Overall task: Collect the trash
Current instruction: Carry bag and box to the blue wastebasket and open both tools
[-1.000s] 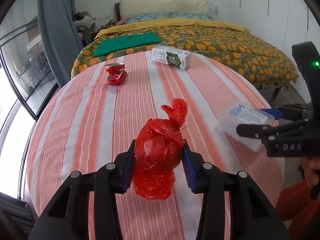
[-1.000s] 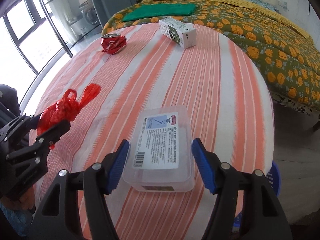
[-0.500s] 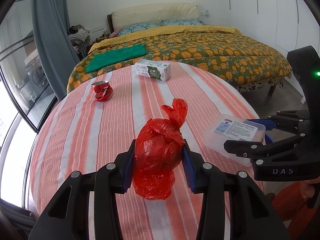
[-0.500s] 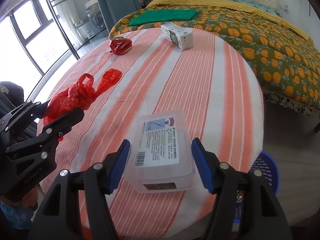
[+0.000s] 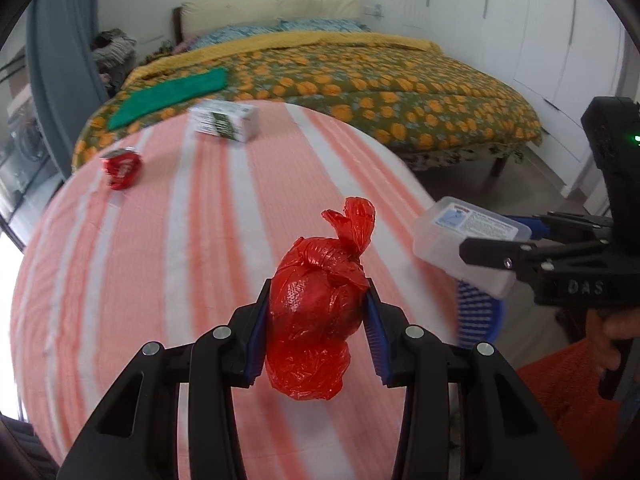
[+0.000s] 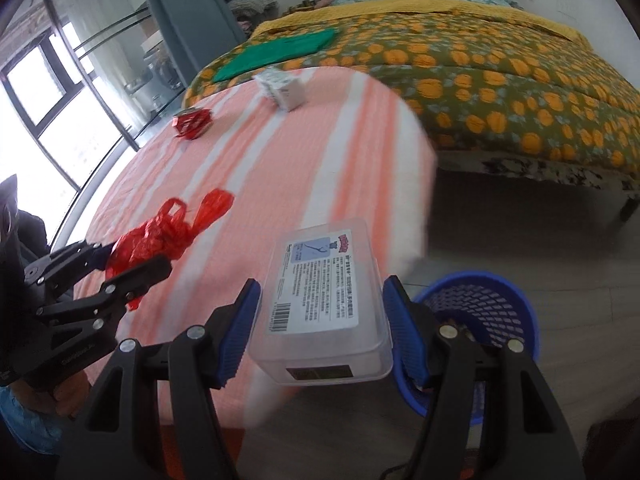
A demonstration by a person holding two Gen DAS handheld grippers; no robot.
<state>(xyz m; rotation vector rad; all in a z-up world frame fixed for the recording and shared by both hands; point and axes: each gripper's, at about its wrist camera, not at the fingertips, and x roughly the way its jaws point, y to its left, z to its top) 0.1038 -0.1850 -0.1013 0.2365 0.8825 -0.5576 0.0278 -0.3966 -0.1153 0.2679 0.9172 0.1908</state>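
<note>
Blue-padded fingers [image 5: 256,344] of the left gripper [image 5: 316,336] clamp a knotted red plastic bag [image 5: 312,320], its twisted top standing up above the pads, held over the near part of a round surface covered in an orange-and-white striped cloth [image 5: 192,248]. To its right, the right gripper [image 6: 320,332] grips a clear rectangular plastic box with a printed white label [image 6: 320,292] by its two long sides; the box hangs at the surface's edge, out over the floor. Directly below and to the right of the box stands a blue mesh plastic waste basket [image 6: 492,300] on the grey floor. A hand [image 5: 616,336] shows on the right gripper's handle in the left wrist view. Farther back on the striped cloth lie a crushed red drinks can [image 5: 122,166] near the left edge and a white-and-green carton [image 5: 224,122] on its side at the far edge, well apart from each other. Beyond the surface is a bed with an orange-flowered green quilt [image 5: 380,92], a folded green cloth [image 5: 168,94] on it.
</note>
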